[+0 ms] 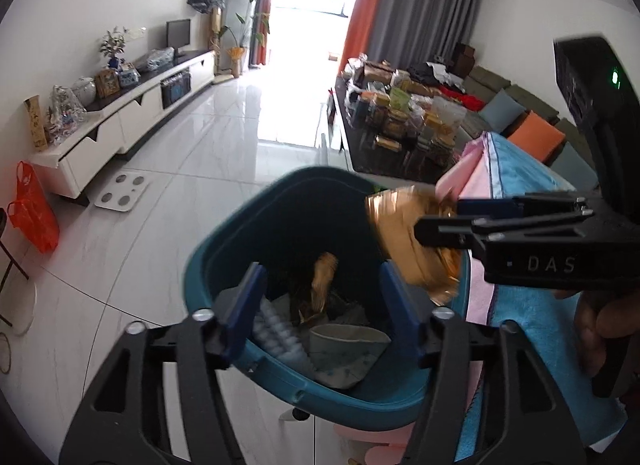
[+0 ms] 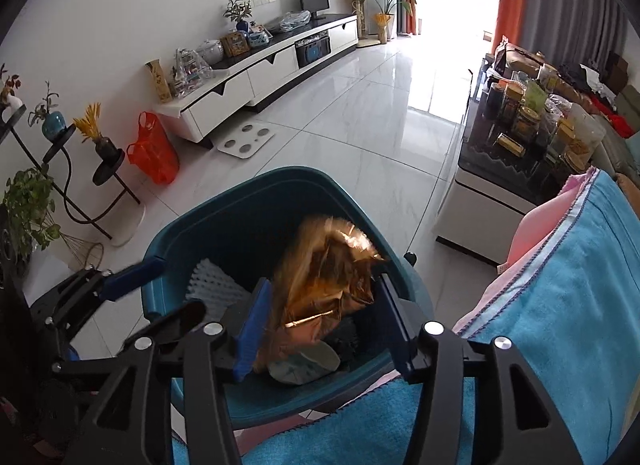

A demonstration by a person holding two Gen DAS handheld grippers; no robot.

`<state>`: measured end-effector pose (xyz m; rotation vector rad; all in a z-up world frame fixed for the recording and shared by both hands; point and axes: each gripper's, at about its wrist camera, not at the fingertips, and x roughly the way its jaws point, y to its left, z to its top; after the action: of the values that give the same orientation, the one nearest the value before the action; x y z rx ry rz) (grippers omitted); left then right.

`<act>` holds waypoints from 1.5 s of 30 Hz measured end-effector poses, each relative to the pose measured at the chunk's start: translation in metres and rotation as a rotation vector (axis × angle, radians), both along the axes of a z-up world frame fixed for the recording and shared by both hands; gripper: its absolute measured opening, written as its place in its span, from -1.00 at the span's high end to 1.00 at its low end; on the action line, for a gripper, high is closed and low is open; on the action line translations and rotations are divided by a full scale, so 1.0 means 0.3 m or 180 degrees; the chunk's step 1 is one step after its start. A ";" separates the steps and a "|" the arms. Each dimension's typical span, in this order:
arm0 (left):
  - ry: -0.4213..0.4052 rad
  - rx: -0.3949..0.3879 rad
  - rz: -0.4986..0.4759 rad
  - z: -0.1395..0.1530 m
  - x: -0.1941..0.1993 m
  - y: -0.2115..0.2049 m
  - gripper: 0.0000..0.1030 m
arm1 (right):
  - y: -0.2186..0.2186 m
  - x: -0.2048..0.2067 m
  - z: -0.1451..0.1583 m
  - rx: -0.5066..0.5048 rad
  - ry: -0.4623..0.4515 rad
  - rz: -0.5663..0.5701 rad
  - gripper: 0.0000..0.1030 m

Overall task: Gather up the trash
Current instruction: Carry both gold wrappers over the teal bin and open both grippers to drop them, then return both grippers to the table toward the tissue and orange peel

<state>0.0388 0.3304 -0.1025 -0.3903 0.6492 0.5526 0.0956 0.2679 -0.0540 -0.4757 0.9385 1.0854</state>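
- Bin [image 2: 192, 233]: teal, on the floor in front of me, already holding foam, a paper scrap and a dark wad.
- My right gripper [image 2: 320, 321] hangs over the bin mouth, jaws apart; the gold wrapper [image 2: 328, 277] sits blurred between them, and I judge neither pad presses it.
- My left gripper [image 1: 320, 309] is open and empty above the same bin, with a smaller gold scrap [image 1: 324, 281] lying inside.
- From the left view, the wrapper [image 1: 404, 241] shows at the bin's right rim, beside a blue cloth [image 1: 532, 185].
- To release well, I would hold both grippers over the opening until the wrapper is inside, since it may catch on the rim.
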 end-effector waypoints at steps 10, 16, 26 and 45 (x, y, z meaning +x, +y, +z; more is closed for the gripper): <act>-0.0186 0.0092 0.0113 0.081 -0.060 -0.011 -0.41 | -0.088 0.031 0.072 0.0285 0.0050 -0.0124 -0.28; -0.0445 0.0197 0.0008 0.184 -0.097 -0.068 -0.59 | -0.290 0.024 0.215 0.0789 -0.0033 -0.0294 -0.48; -0.0810 0.0453 -0.0394 0.377 -0.076 -0.277 -0.89 | -0.716 -0.033 0.308 0.1238 -0.0408 -0.0860 -0.74; -0.1016 0.0570 -0.1804 0.439 0.107 -0.858 -0.89 | -1.395 -0.184 0.220 0.1217 -0.1075 -0.2303 -0.86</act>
<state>0.0708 0.0731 0.0291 -0.1083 0.3712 0.0026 0.0403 -0.1506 0.0119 0.0167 0.5110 0.4773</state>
